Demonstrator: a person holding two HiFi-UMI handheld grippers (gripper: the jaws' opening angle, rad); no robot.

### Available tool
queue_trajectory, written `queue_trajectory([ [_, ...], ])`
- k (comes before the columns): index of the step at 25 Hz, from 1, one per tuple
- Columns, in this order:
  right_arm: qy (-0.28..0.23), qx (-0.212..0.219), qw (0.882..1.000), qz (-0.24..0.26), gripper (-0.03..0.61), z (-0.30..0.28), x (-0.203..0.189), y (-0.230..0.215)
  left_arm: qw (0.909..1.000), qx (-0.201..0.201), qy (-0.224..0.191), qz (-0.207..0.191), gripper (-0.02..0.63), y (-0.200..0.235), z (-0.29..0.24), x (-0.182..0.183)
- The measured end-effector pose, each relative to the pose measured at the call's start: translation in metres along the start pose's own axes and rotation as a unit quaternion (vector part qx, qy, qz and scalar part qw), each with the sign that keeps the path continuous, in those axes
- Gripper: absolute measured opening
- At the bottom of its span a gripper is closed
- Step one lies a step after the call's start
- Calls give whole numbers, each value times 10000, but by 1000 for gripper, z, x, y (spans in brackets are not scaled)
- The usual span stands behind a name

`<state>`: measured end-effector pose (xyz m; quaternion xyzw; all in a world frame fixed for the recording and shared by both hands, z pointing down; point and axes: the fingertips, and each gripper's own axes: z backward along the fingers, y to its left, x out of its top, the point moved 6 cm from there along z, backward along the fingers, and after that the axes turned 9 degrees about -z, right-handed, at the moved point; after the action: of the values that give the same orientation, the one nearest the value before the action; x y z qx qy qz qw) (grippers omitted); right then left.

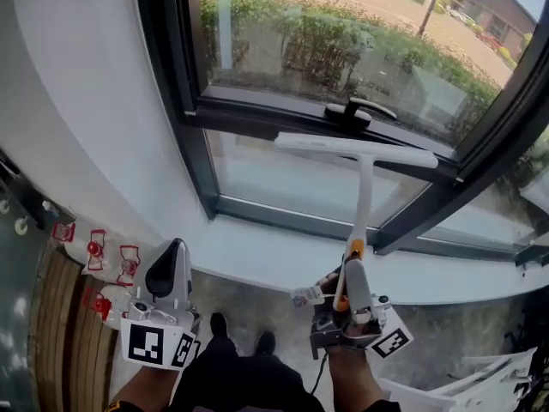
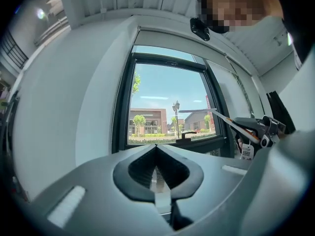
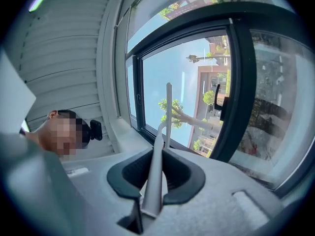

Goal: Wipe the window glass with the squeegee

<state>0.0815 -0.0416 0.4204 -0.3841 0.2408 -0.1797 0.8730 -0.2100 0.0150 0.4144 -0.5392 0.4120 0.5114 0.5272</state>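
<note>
A white squeegee (image 1: pixel 364 187) stands upright before the lower window glass (image 1: pixel 283 178). Its T-shaped blade (image 1: pixel 356 148) lies across the top of that pane, just under the dark crossbar. My right gripper (image 1: pixel 353 269) is shut on the squeegee's handle below the sill. In the right gripper view the handle (image 3: pixel 156 168) runs up between the closed jaws of the right gripper (image 3: pixel 158 154) to the blade (image 3: pixel 169 112). My left gripper (image 1: pixel 176 249) hangs low at the left, shut and empty; its jaws meet at the left gripper's tip (image 2: pixel 156 149). The squeegee (image 2: pixel 219 116) shows at that view's right.
A black window handle (image 1: pixel 356 110) sits on the crossbar above the blade. A white sill (image 1: pixel 257 251) runs under the dark frame (image 1: pixel 193 118). Red-and-white items (image 1: pixel 94 251) lie at the left wall. The person's shoes (image 1: pixel 240 329) stand below. White objects (image 1: pixel 480 384) lie at bottom right.
</note>
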Motion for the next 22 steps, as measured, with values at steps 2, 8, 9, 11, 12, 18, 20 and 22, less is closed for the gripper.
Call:
queue_trajectory([
  [2,-34,162,9998,74,41,-27,4,-7,9999,68,-77,-4,2,13,-22,1],
  [8,-129,603,9969,492,41,-103,1,5,9999,16,-38,109,2,52,-63,8],
  [9,-130,749,9952,611,41,-120,1,9,9999,6,-106,100,2,59,-70,12],
  [11,-141,1055,9907,847,41,-156,2,18,9996,-36,-276,87,2,70,-85,21],
  [12,-143,1197,9881,955,41,-174,2,22,9993,-60,-360,85,2,74,-91,26],
  [18,-117,1932,9692,1522,41,-282,-9,55,9946,-230,-995,-160,2,101,-119,67],
  [20,-117,2090,9636,1663,41,-312,-15,65,9926,-251,-1180,-162,2,110,-125,79],
  [22,-162,2236,9583,1774,41,-339,-20,73,9914,-268,-1272,-157,2,119,-131,90],
])
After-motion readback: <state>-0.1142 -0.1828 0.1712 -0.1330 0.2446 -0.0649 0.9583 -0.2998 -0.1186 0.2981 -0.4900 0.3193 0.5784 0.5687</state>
